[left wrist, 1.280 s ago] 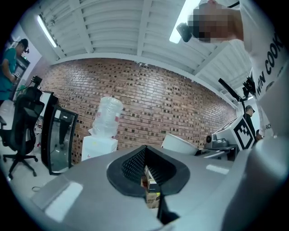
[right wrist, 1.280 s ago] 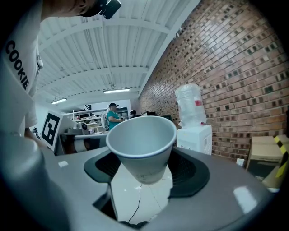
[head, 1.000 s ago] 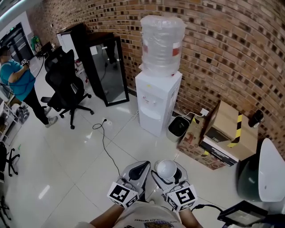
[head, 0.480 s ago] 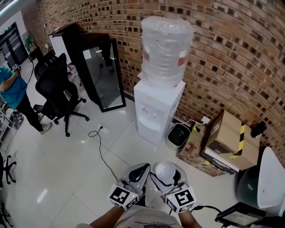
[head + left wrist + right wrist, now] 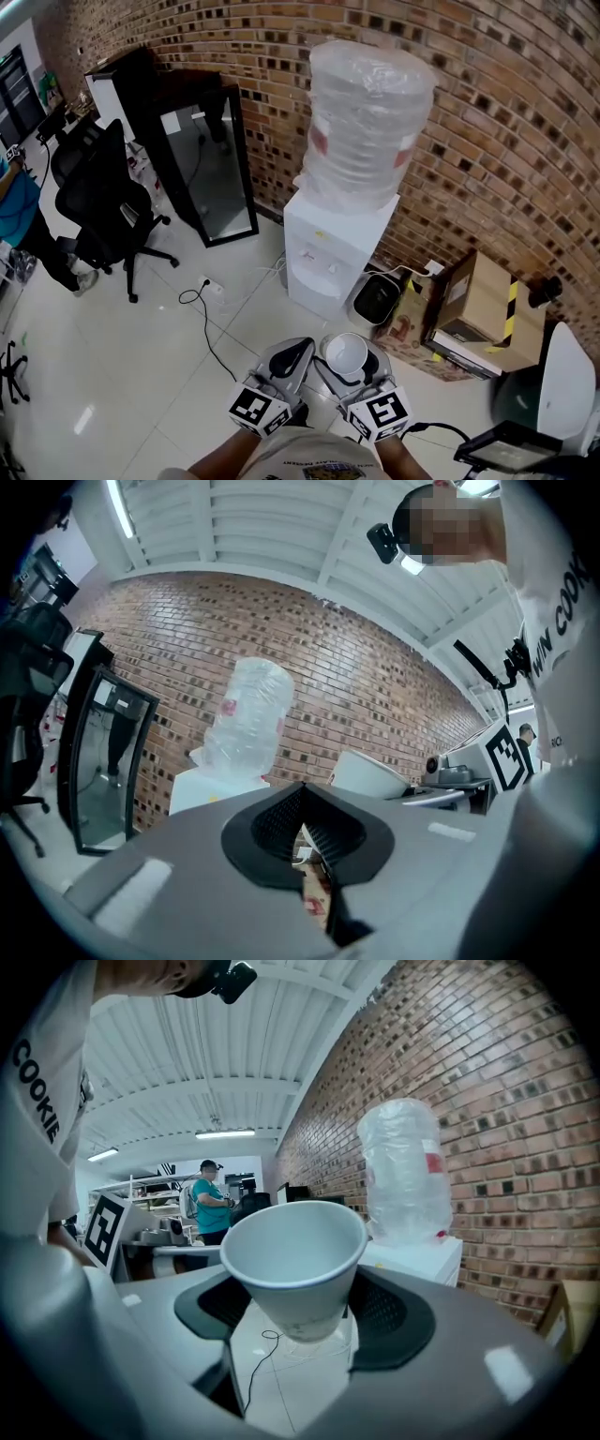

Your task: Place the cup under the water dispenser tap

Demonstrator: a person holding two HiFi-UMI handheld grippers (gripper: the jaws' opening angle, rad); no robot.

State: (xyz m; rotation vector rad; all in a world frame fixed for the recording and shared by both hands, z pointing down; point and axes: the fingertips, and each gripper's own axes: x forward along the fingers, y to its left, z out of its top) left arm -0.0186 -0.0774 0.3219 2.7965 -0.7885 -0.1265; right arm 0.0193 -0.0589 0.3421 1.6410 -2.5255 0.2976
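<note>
Closer than a second ago, the water dispenser and its wrapped bottle fill more of the head view; the dispenser stands on the floor against the brick wall. The right tongs are clamped on a white paper cup — upright, mouth up, held above the floor and well apart from the dispenser. The left tongs — just beside the right — have their jaws pressed together at the tips, with nothing between them.

Grey left tool, grey right tool, black-and-white marker cubes, pale printed shirt
</note>
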